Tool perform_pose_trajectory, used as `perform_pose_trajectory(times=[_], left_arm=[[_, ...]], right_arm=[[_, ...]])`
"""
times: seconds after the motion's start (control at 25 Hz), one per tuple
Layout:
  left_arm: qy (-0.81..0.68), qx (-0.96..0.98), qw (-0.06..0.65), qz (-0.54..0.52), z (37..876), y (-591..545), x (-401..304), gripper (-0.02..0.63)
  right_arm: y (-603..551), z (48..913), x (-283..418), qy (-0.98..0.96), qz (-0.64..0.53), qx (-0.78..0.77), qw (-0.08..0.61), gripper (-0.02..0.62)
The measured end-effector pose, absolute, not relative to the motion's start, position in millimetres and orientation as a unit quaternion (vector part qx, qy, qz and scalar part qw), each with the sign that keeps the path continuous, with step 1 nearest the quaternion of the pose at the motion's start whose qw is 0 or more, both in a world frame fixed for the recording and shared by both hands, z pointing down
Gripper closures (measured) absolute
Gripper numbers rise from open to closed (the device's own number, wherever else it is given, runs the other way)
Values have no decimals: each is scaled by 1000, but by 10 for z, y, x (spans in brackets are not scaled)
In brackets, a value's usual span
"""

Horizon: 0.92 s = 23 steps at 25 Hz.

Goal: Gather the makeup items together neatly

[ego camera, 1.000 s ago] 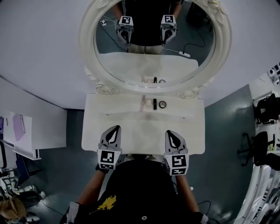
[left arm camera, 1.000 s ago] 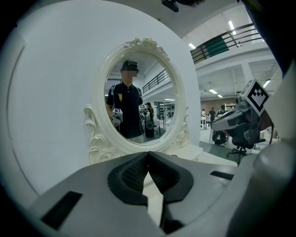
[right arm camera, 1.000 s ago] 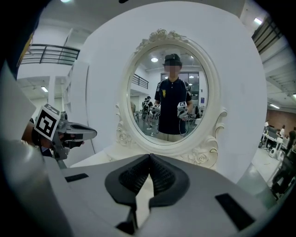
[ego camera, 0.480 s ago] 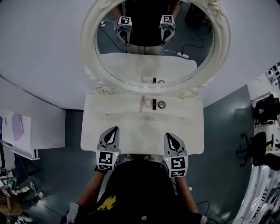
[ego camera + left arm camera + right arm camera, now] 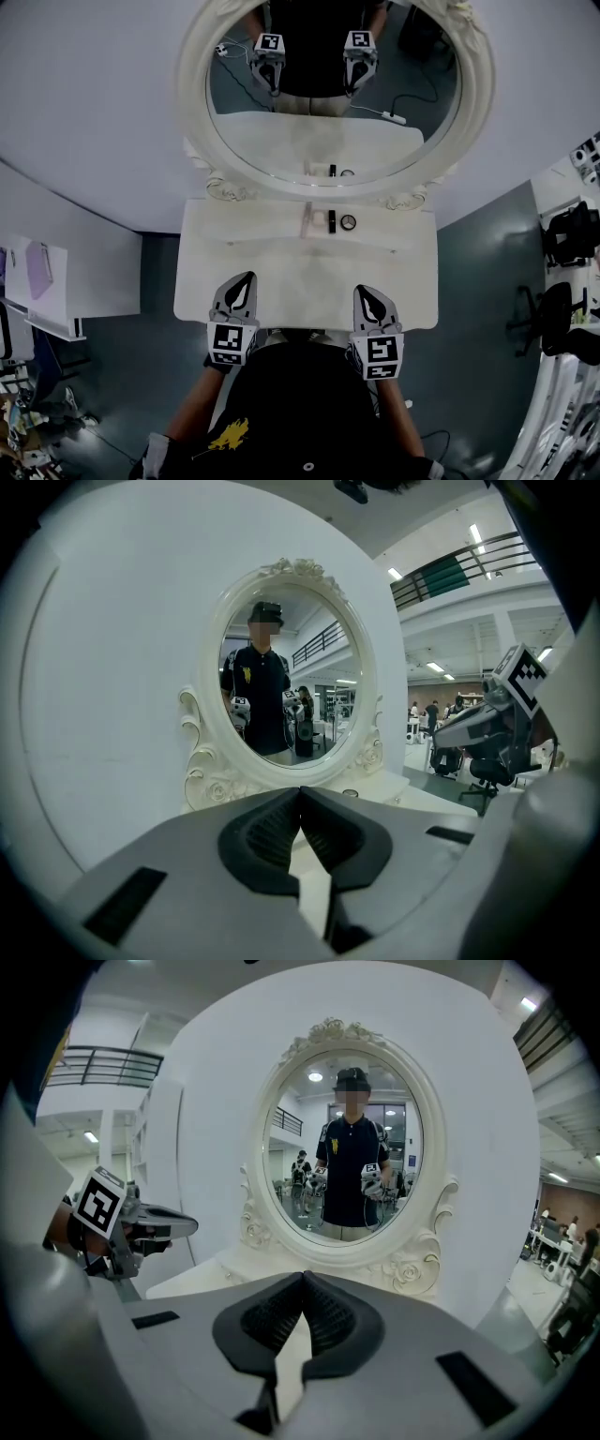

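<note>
Left hand-held gripper [image 5: 247, 276] and right hand-held gripper [image 5: 360, 288] closed, empty; dark tube [image 5: 331, 221] and round jar [image 5: 348, 222] at the mirror's [image 5: 328, 103] foot judged light, rigid, slippery, so pinch each across its sides.

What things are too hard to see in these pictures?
- Head view: the dark stick and round item by the mirror are too small to identify.
- Left gripper view: the left gripper body hides most of the table; only the round item's top shows.
- Right gripper view: the right gripper body hides the makeup items entirely.
</note>
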<state>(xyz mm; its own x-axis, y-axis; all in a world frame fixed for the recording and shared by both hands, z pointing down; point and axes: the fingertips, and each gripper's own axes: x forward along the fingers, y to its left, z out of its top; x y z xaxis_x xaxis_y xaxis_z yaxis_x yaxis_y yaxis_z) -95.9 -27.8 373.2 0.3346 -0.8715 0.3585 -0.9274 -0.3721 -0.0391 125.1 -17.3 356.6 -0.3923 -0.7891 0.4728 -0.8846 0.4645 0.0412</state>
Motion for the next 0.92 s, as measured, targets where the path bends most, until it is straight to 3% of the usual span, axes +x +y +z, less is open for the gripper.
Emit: perform_pose_trajectory(times=[0.92], left_arm=[[-540,822,90,153,3712,-210,-942,592]], right_arm=[[-298,3668,1254,-819,104,527,202,581]])
